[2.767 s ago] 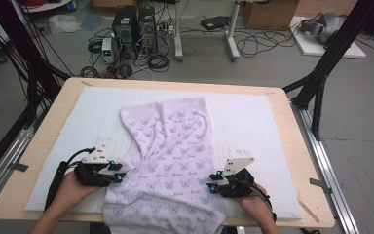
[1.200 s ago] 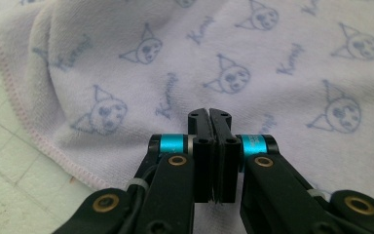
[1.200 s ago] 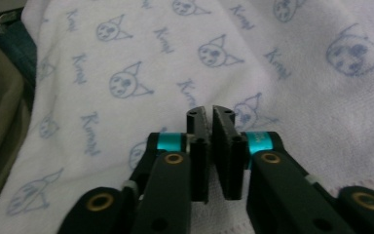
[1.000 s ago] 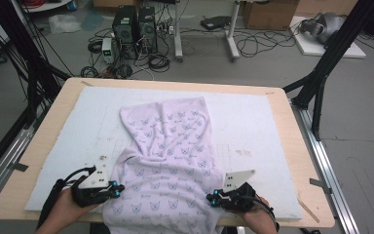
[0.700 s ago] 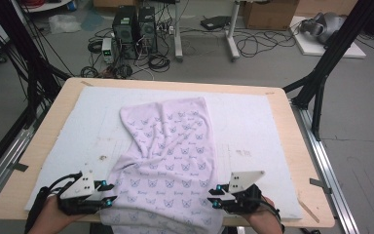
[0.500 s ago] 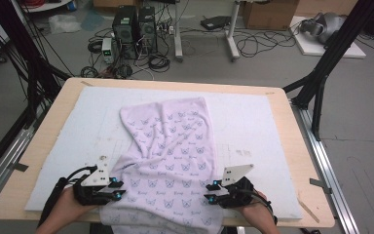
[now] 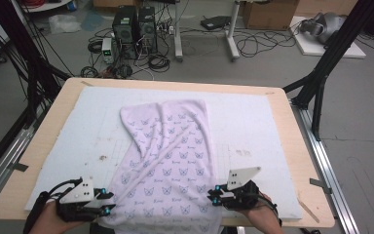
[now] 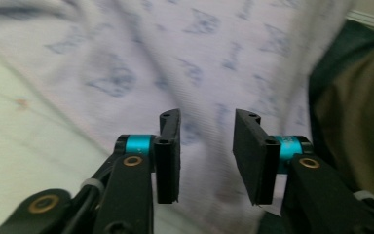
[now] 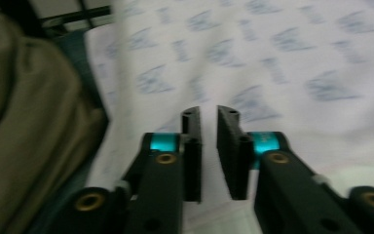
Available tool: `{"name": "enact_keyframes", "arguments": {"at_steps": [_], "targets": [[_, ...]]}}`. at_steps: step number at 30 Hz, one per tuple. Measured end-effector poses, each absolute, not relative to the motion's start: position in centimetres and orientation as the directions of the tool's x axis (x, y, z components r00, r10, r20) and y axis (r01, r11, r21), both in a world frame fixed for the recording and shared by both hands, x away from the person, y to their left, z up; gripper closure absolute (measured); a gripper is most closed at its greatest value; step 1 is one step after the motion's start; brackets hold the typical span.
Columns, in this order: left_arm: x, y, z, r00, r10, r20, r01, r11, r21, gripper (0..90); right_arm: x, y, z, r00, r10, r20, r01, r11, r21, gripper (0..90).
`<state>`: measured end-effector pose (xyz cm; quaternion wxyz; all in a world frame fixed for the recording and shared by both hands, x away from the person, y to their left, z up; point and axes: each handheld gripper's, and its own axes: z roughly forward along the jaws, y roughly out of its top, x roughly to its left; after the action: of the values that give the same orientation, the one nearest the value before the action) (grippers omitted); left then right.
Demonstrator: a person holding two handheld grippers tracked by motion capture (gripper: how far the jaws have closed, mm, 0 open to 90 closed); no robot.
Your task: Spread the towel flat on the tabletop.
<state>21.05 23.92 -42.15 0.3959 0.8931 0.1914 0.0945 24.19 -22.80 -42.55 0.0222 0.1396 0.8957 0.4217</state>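
Cloth (image 7: 168, 161) near edge hangs off table (image 7: 292, 141), hidden; tool views blurred.

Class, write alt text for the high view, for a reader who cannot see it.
A pale lilac cloth printed with small butterflies lies lengthwise on a white padded mat over a wooden table, its near end hanging over the edge. The left gripper and right gripper sit at the cloth's near side edges, jaws parted.

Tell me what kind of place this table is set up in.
Probably a lab or workshop for recording handling work. A wooden table with a white mat stands on a concrete floor strewn with cables, near computer towers and black frame struts.
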Motion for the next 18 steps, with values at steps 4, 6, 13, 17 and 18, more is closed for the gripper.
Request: {"name": "enact_keyframes", "arguments": {"at_steps": [4, 6, 13, 17, 18], "targets": [[24.0, 22.9, -42.1, 0.867, 0.494, 0.06, 0.285, -0.592, 0.754, 60.3, 26.7, -22.6, -42.6, -0.943, 0.327, 0.061, 0.257, 0.6, 0.757, 67.6], [25.7, 22.3, -42.6, 0.844, 0.532, 0.07, 0.309, -0.588, 0.748, 60.7, 27.8, -22.5, -43.2, -0.934, 0.352, 0.057, 0.278, 0.616, 0.737, 65.4], [30.9, 21.8, -43.6, 0.805, 0.592, 0.039, 0.376, -0.56, 0.738, 73.1, 29.3, -23.2, -44.2, -0.903, 0.425, 0.067, 0.327, 0.575, 0.75, 62.5], [32.7, 21.4, -43.9, 0.771, 0.636, 0.02, 0.415, -0.527, 0.742, 72.5, 29.3, -23.0, -44.6, -0.902, 0.428, 0.051, 0.318, 0.582, 0.749, 61.3], [33.0, 21.3, -44.0, 0.768, 0.64, 0.02, 0.422, -0.53, 0.735, 69.7, 29.2, -23.0, -44.6, -0.902, 0.428, 0.054, 0.32, 0.58, 0.749, 61.4]]}}
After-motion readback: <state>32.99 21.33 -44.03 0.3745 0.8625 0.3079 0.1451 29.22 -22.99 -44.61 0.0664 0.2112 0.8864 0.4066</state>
